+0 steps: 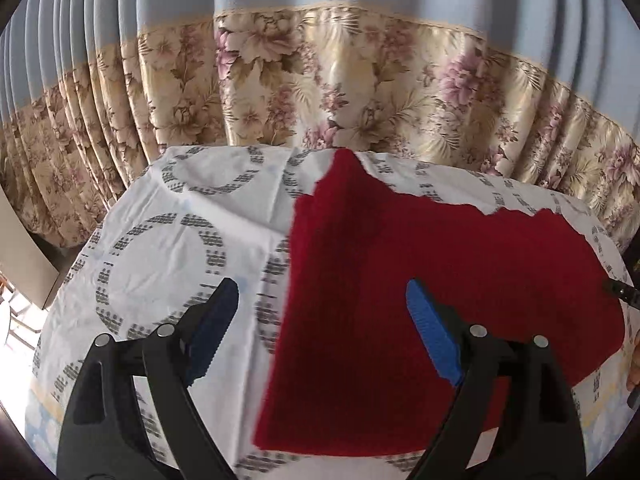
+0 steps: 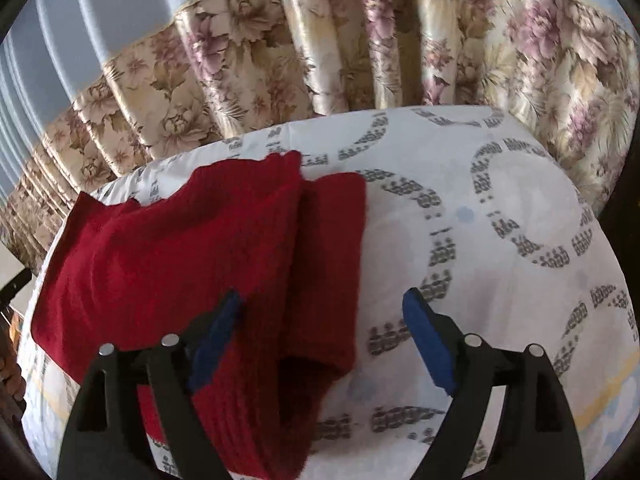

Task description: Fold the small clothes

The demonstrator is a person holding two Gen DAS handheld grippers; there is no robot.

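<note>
A dark red knitted garment (image 1: pixel 420 288) lies flat on a white table cover with grey ring patterns (image 1: pixel 160 232). In the left wrist view my left gripper (image 1: pixel 320 308) stands open above the garment's left edge, its blue pads wide apart and nothing between them. In the right wrist view the same red garment (image 2: pixel 168 248) fills the left half, with a folded strip along its right side. My right gripper (image 2: pixel 322 316) is open over that right edge; its left pad hovers above the knit, its right pad above the bare cover (image 2: pixel 500 216).
A floral beige curtain (image 1: pixel 320 88) with blue-grey fabric above it hangs just behind the table's far edge. At the far right of the left wrist view a dark tool tip (image 1: pixel 620 294) and part of a hand (image 1: pixel 634 364) show.
</note>
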